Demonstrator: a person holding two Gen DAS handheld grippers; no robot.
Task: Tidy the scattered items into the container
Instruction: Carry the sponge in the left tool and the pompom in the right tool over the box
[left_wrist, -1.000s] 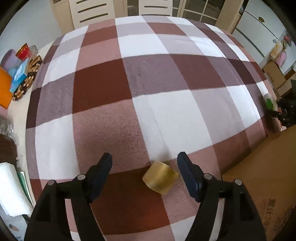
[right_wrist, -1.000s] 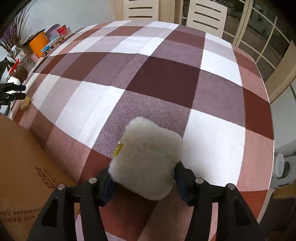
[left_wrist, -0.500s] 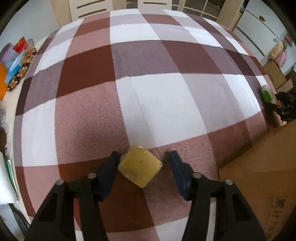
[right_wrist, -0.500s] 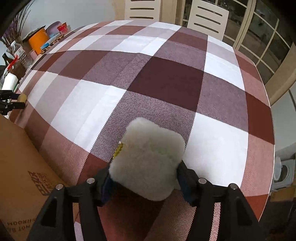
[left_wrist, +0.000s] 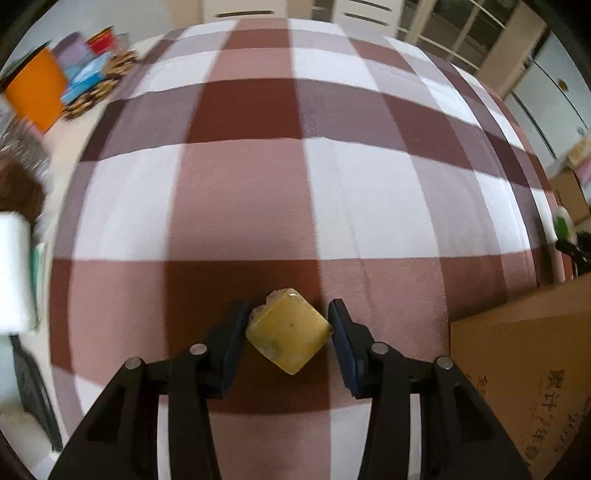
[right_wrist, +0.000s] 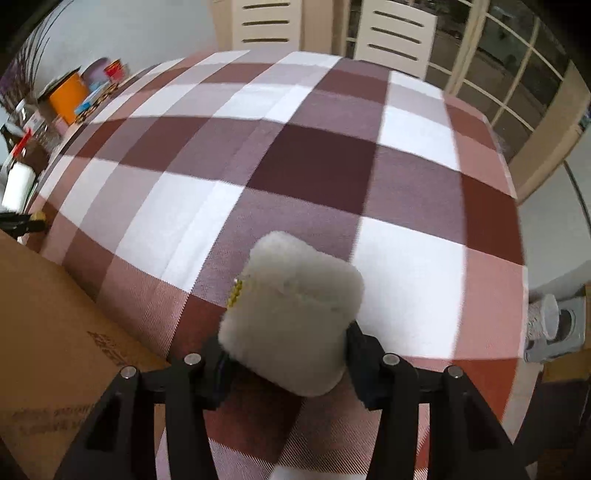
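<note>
While both items are off the checked cloth (left_wrist: 236, 206) | left gripper (left_wrist: 290, 334) squeezes yellow block (left_wrist: 290, 334) | right gripper (right_wrist: 286, 332), jaws just closing, squeezes fluffy white pouch (right_wrist: 291, 317) | cardboard box (left_wrist: 532, 373) waits for 2 drops

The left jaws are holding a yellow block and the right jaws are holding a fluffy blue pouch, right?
Not quite: the fluffy pouch is white, not blue, as the right wrist view shows, with the right gripper closed on it. The rest is right: in the left wrist view the left gripper holds the yellow block between its jaws above the checked tablecloth.
</note>
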